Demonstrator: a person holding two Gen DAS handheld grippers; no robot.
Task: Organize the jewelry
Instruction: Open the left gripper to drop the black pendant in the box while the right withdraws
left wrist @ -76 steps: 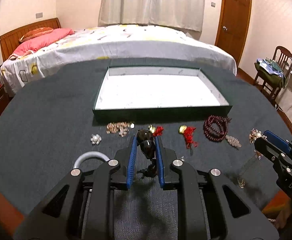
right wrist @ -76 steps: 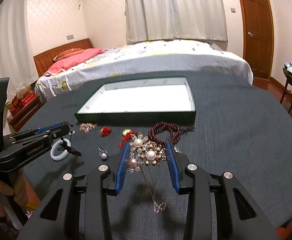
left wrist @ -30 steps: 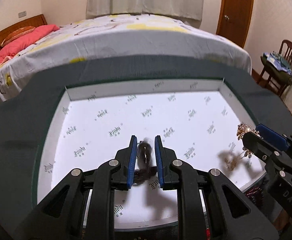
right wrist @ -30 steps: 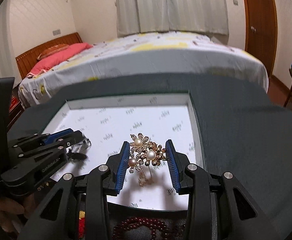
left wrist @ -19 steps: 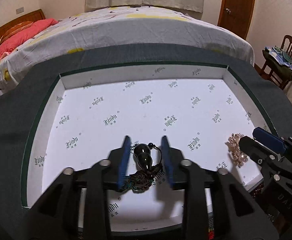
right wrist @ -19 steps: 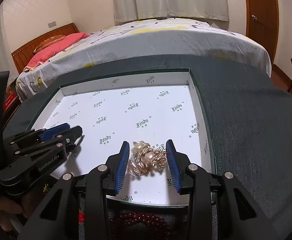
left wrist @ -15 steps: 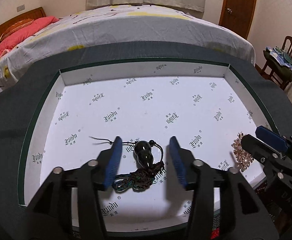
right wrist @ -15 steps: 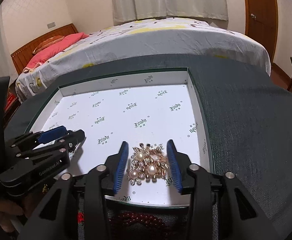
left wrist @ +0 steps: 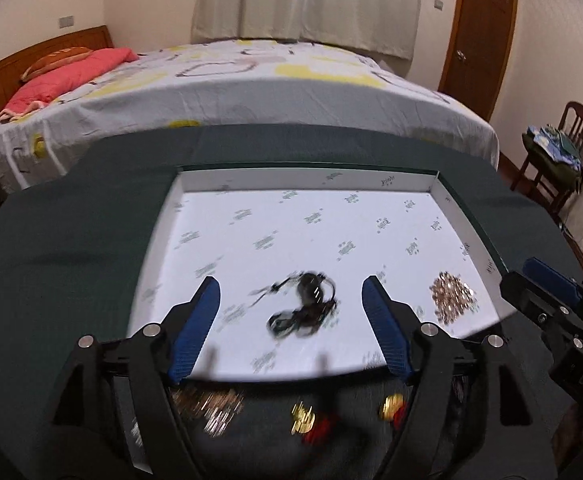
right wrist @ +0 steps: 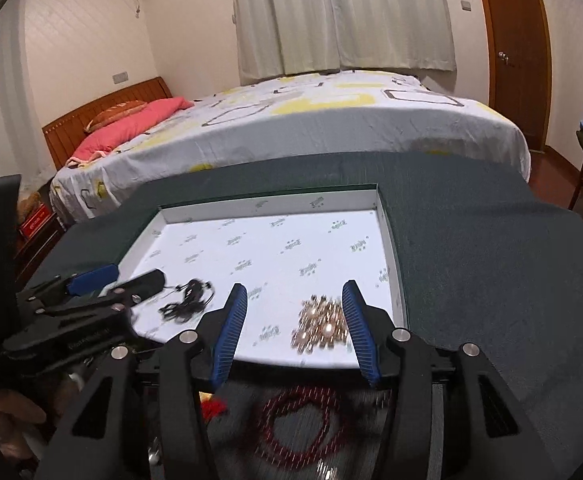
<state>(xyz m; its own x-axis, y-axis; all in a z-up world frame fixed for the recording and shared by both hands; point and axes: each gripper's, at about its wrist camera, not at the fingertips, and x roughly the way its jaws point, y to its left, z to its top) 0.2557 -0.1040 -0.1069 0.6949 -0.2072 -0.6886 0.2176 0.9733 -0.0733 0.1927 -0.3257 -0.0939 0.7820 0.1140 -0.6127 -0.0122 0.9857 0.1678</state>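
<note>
A shallow white-lined box (left wrist: pixel 307 178) (right wrist: pixel 275 198) sits on the dark green table. A black gourd pendant on a cord (left wrist: pixel 305 308) (right wrist: pixel 187 298) lies loose in the box near its front edge. A gold pearl flower brooch (left wrist: pixel 451 298) (right wrist: pixel 323 326) lies in the box's front right corner. My left gripper (left wrist: pixel 291 324) is open and empty, just in front of the pendant. My right gripper (right wrist: pixel 293 330) is open and empty, just in front of the brooch. It also shows at the right of the left wrist view (left wrist: pixel 547 304).
More jewelry lies on the table in front of the box: a dark red bead bracelet (right wrist: pixel 299 424), gold and red charms (left wrist: pixel 311 420) and a pale gold cluster (left wrist: pixel 207 404). A bed (left wrist: pixel 231 80) stands behind the table, a chair (left wrist: pixel 551 152) at right.
Both grippers carried their pieces over the box, opened and let them go inside it. Since then both have opened wider and pulled back toward the box's front edge.
</note>
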